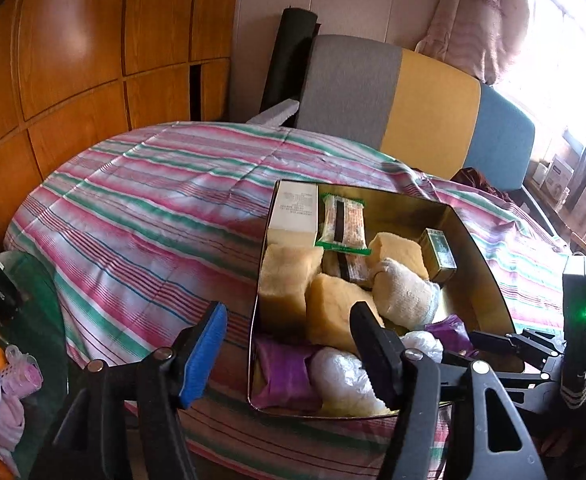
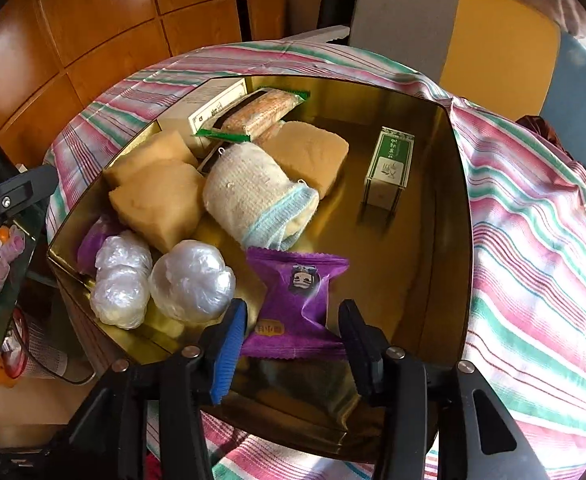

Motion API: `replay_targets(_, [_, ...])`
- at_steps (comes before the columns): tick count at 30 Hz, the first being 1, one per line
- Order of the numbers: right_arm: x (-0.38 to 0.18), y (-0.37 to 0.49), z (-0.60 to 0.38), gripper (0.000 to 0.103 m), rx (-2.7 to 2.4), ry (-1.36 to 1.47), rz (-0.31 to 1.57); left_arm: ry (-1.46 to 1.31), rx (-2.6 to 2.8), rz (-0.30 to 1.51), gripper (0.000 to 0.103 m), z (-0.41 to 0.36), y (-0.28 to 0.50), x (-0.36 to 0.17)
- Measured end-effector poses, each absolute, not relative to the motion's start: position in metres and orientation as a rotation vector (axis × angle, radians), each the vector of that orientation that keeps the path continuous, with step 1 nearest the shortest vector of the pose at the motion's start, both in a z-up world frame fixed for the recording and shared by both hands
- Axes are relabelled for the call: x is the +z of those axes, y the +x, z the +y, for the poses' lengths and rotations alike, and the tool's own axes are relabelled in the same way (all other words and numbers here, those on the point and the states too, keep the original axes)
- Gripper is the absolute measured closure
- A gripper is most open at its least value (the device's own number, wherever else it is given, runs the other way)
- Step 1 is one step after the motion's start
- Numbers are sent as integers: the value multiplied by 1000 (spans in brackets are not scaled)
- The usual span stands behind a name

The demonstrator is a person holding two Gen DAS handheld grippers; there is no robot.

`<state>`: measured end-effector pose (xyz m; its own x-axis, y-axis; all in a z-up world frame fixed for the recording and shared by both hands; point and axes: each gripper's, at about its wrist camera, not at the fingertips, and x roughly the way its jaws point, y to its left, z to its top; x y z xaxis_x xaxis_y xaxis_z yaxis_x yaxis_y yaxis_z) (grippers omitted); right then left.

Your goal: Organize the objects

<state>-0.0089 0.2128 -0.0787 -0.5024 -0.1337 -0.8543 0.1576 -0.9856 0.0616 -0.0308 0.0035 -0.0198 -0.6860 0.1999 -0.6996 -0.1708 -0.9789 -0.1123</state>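
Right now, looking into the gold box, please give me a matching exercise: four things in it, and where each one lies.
Things:
1. purple snack packet
2. small green box
3. rolled white sock
4. plastic-wrapped balls

Places:
A. alone near the right wall
B. between the right tongs
C. near the left corner, beside the packet
D. middle, against the yellow sponges

Pairs: 1-B, 2-A, 3-D, 4-C

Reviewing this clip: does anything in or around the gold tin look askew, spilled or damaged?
Nothing spilled or damaged. The gold tin is simply untidy: sponges, a rolled sock and cracker packets lie heaped at its left, while the small green box stands upright alone. The purple snack packet lies between the right gripper fingers.
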Motion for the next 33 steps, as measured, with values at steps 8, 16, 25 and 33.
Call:
replay_targets(8, [-62,3,216,44,-2650,1381,-25,-1093,2780,-9,38,12,-26,-6])
replay_targets(16, [-40,28,221,37,-2823,1251,-65,-1009,2850,10,36,27,-13,11])
replay_targets(25, [-15,48,235,33,-2947,1118,-150,-931,2888,4,30,43,5,22])
replay_targets(33, [-16,51,236,31,-2941,1125,-170,-992,2866,-6,30,46,3,14])
